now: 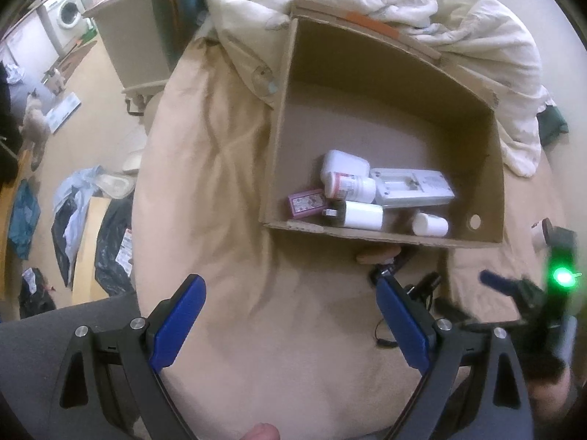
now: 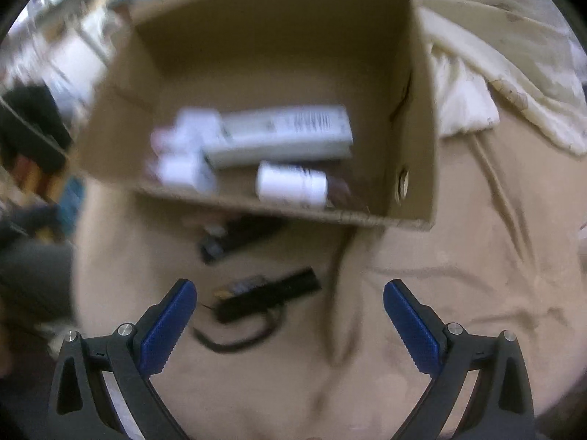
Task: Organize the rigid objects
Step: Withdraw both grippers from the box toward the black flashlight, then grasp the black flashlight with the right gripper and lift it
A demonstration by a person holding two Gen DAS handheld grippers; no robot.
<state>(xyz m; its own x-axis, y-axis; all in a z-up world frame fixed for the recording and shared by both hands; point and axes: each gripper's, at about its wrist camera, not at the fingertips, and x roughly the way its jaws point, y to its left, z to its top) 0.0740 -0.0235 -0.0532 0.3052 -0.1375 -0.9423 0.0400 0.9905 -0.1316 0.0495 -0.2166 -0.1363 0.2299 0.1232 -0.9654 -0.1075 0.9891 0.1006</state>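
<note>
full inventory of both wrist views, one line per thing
cardboard box: 1, brown, open, on the bed
white bottles: 3, lying in the box's near end
white flat device: 1, in box
white container: 1, in box
pink packet: 1, in box, near left corner
black gadgets: 2, with a cord, on the sheet before the box
duvet: 1, cream, behind box
sheet: 1, beige
washing machine: 1, white, far left
left gripper: open, empty
right gripper: open, empty

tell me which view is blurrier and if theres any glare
Right wrist view: motion-smeared, the white bottle and labels in the cardboard box unreadable. Left wrist view: mostly sharp, fisheye-bent box edges, a green light on the right gripper flaring at the right edge.
</note>
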